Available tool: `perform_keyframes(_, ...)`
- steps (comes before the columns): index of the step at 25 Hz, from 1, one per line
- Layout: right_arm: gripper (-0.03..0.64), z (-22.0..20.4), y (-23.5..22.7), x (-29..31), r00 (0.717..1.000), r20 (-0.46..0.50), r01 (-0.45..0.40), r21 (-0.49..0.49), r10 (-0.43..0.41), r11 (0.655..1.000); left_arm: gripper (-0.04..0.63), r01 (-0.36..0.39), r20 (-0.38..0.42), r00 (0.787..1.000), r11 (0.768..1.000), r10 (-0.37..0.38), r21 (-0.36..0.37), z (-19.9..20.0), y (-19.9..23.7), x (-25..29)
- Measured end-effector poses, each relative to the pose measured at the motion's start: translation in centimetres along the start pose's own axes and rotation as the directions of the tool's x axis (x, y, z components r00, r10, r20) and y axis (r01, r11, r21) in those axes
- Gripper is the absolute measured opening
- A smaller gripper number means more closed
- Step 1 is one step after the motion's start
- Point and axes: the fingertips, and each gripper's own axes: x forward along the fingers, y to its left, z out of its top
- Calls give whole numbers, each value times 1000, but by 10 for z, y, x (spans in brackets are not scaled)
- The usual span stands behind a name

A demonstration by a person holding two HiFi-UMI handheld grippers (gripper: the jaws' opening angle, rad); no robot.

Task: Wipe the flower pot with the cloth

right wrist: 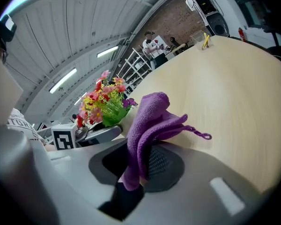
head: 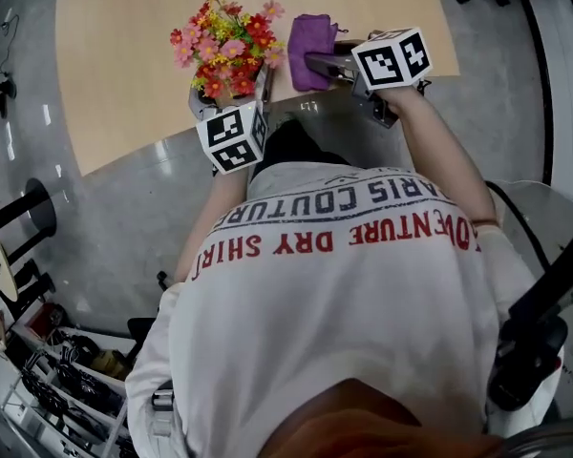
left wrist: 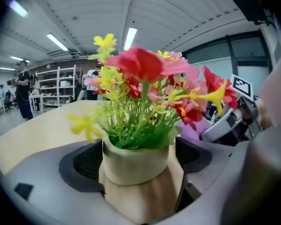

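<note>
**Legible print: shirt lettering only; the marker cubes carry coded patterns without characters.**

The person's white shirt (head: 344,284) bears two curved lines of capitals, upside down in the head view. The upper dark line reads "ARIS COUTUR" as far as it can be made out. The lower red line reads "VENTURE DRY SHIRT", and its first letters are lost at the shirt's side. The left marker cube (head: 234,138) and right marker cube (head: 392,58) show black-and-white square codes on white faces, with no letters or numerals. One such code also appears in each gripper view. Anything on the background shelving is too small to read.
</note>
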Motion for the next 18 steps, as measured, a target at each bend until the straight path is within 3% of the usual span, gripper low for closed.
perform_keyframes(5,66,3,6,7,999,23,-31,-12,31,999,472,-158,34,987,987,157,11,4,12,13)
perform_keyframes(10,66,-25,12,-6,998,49,-38,6,37,999,471,-160,40,987,986,158,41,-8,-3,0)
perform_keyframes(14,66,-18,2,-4,997,57,-45,14,44,999,471,-105,46,994,992,102,68,-5,-3,13)
perform_keyframes(18,66,-11,4,-11,997,57,-51,20,50,998,471,46,47,997,990,-53,133,5,-9,17)
